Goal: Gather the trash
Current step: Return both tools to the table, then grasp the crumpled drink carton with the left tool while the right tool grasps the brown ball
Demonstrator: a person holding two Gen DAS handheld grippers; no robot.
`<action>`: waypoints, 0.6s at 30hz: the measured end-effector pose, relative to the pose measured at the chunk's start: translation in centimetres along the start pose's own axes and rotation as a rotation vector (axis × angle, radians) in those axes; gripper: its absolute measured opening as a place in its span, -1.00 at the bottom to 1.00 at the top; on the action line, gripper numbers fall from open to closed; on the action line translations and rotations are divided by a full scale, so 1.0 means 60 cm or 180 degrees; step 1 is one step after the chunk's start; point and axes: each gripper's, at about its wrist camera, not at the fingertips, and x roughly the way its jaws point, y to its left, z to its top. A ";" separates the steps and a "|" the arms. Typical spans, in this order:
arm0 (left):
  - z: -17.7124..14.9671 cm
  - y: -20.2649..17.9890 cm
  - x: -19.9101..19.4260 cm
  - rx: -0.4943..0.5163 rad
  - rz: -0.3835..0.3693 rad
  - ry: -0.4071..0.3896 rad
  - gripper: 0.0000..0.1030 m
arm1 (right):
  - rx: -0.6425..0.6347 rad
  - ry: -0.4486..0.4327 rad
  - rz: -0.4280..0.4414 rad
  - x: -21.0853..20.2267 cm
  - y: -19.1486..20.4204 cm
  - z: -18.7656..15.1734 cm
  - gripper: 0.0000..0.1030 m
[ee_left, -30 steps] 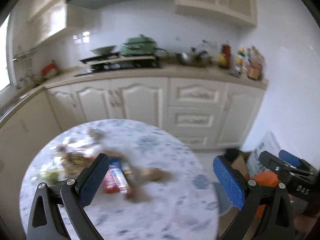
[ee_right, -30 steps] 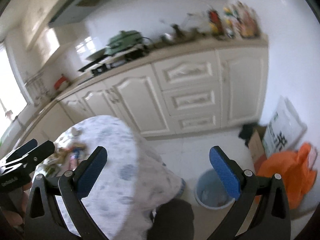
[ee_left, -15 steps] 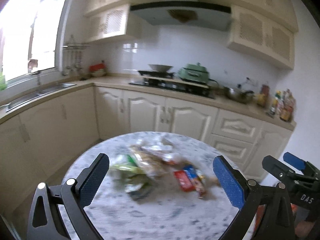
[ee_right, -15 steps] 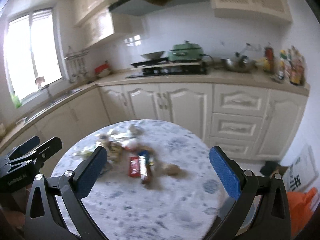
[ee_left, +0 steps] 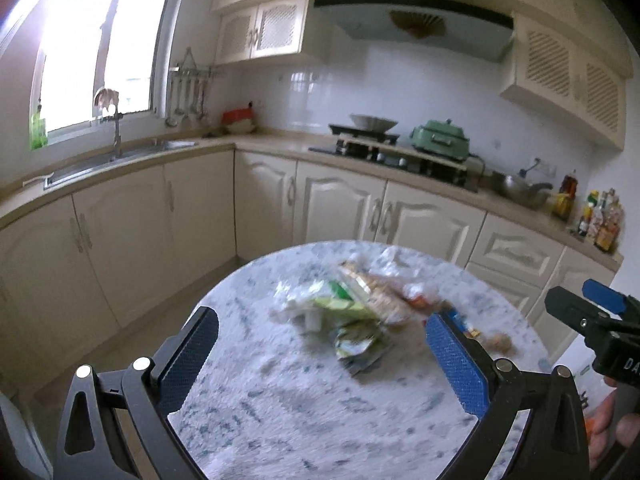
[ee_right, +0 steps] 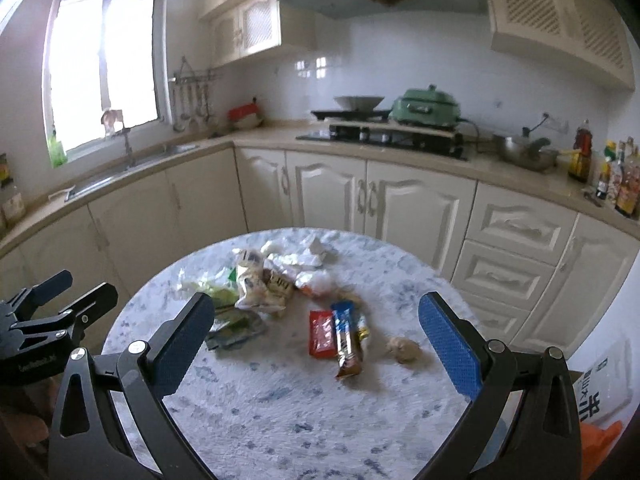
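A round marble-pattern table (ee_right: 280, 412) (ee_left: 288, 404) carries a scatter of trash. In the right wrist view I see a red packet (ee_right: 321, 333), a blue and brown snack wrapper (ee_right: 348, 340), a crumpled brown wad (ee_right: 404, 350), white crumpled wrappers (ee_right: 296, 258), a cream snack bag (ee_right: 260, 288) and a dark green packet (ee_right: 236, 328). The left wrist view shows the same pile, blurred (ee_left: 360, 304). My left gripper (ee_left: 320, 360) and right gripper (ee_right: 312, 340) are both open and empty, held above the table's near side.
Cream kitchen cabinets (ee_right: 400, 208) run along the far wall with a stove (ee_right: 384, 134), a green pot (ee_right: 426, 106) and bottles (ee_right: 616, 176). A sink (ee_left: 120, 160) sits under the window at left. An orange bag (ee_right: 600, 440) lies on the floor at right.
Both views have swung left from the floor and bin side onto the table. The trash pile now sits centred between each gripper's open fingers. Nothing was taken hold of.
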 end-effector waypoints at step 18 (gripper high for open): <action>0.049 -0.051 0.314 0.0198 -0.0076 0.1010 0.99 | 0.0342 0.0981 -0.0201 0.184 -0.107 -0.099 0.94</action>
